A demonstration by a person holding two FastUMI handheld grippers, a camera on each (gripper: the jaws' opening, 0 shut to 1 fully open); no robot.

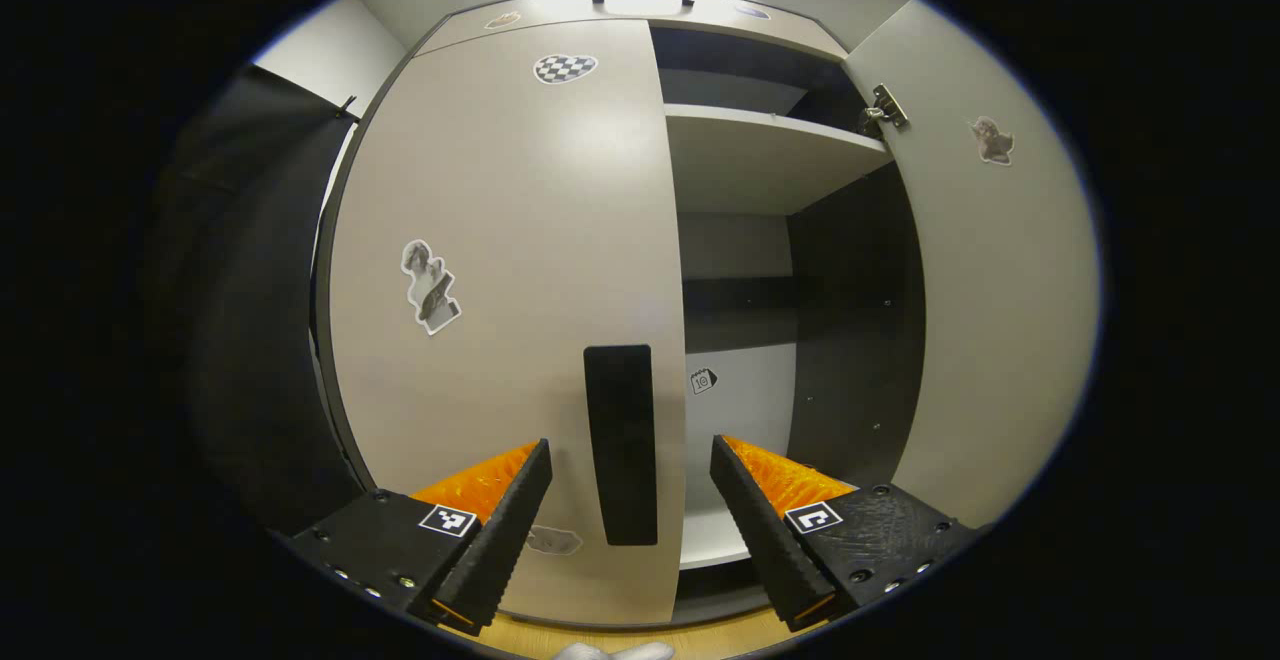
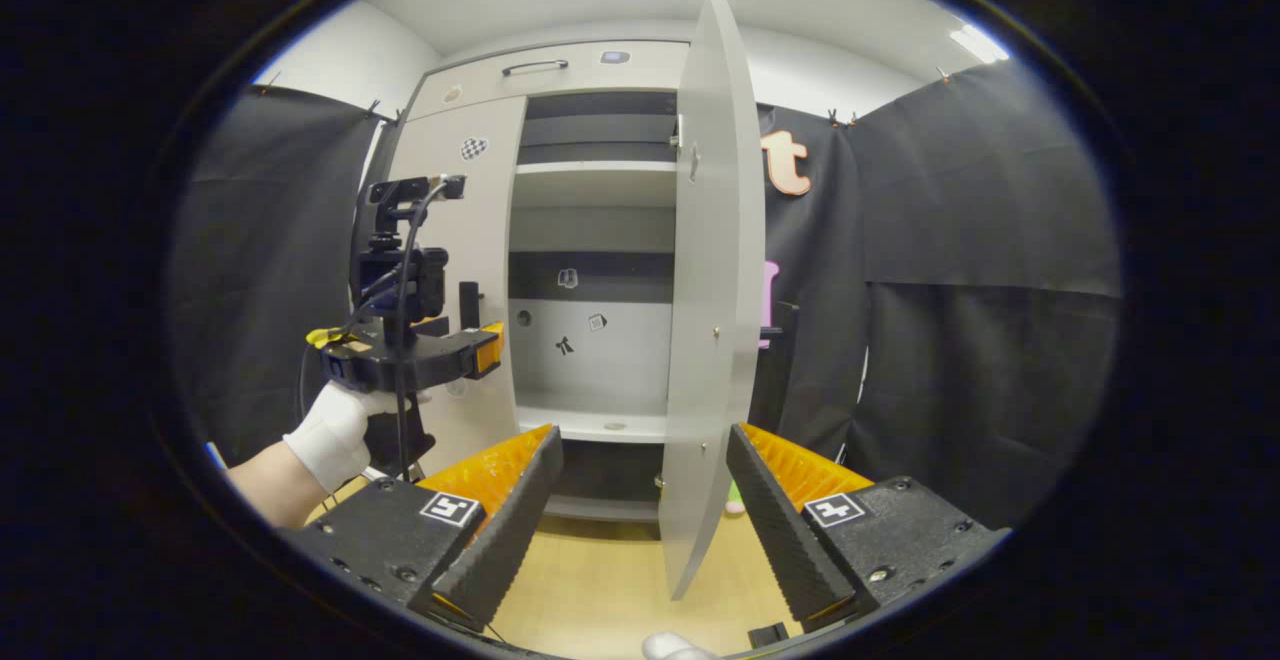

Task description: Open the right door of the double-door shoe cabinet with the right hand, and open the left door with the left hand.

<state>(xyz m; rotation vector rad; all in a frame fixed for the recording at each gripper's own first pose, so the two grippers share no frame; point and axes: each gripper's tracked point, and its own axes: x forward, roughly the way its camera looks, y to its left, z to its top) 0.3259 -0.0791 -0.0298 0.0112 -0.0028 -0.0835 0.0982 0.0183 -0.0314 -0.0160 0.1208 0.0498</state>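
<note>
Left gripper view faced the closed left door [image 1: 500,270] close up, right gripper view stood farther back, both shared the open cabinet interior [image 2: 595,270].

1. The tall pale-grey right cabinet door [image 2: 712,320] stood swung wide open, edge-on.
2. The right gripper [image 2: 640,510] hung spread before it.
3. A white-gloved hand [image 2: 335,435] held the left gripper [image 2: 480,348] near the shut pale-grey left door [image 2: 470,270].

Shoe cabinet [image 2: 590,70]: tall, pale grey, double-door, dark interior with light shelves. Right door [image 2: 710,290] swung wide open, seen nearly edge-on in the right gripper view, hinge visible near its top. Left door [image 1: 500,270] closed, flat front carrying stickers and a black vertical handle [image 1: 620,445] near its inner edge.
</note>
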